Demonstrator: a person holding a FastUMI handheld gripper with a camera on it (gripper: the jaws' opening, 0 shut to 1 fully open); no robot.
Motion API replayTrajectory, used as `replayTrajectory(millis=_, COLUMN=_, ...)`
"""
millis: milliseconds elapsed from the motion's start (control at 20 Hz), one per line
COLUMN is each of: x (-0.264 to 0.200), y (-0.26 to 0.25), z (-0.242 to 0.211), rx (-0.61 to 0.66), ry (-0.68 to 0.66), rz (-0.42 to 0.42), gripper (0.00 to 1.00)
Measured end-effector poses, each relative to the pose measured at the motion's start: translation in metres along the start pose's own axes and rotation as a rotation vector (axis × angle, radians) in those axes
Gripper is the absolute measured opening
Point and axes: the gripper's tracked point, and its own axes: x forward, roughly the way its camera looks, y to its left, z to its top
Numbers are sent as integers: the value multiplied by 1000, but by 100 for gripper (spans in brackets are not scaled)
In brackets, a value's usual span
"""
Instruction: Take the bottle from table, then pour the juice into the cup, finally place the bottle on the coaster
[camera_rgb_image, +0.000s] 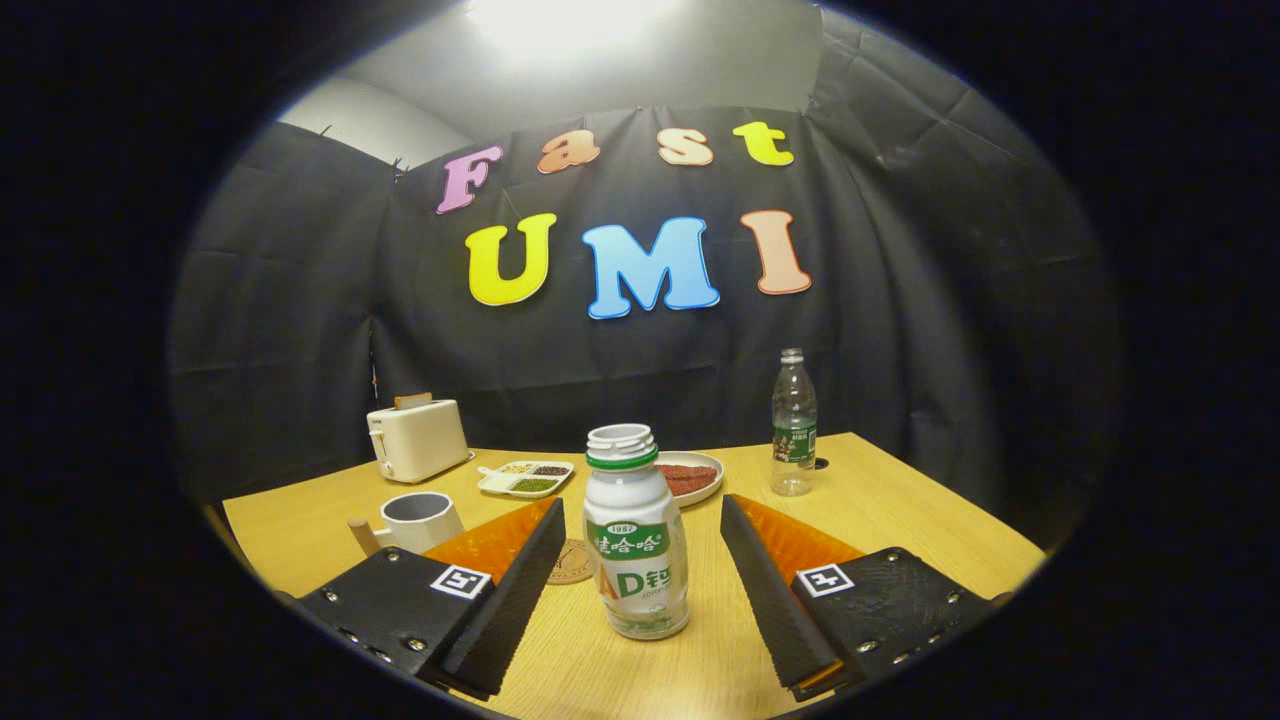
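The bottle (636, 540) is white with a green label; the cup (418, 521) is white, the counter (900, 520) pale wood.

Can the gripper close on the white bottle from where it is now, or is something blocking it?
Probably yes. The gripper is open, the bottle stands upright between its fingers, and nothing lies between them on the table.
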Motion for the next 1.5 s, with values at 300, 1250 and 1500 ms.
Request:
replayTrajectory(millis=300, x=21, y=2, z=-21, rx=2, ry=38, rz=-21, gripper=96)
replayTrajectory(millis=1250, x=38, y=1, z=-38, rx=-159, ry=124, rz=-131, gripper=75)
replayTrajectory(millis=1500, x=39, y=10, z=-31, rx=-265, ry=119, rz=-142, gripper=70)
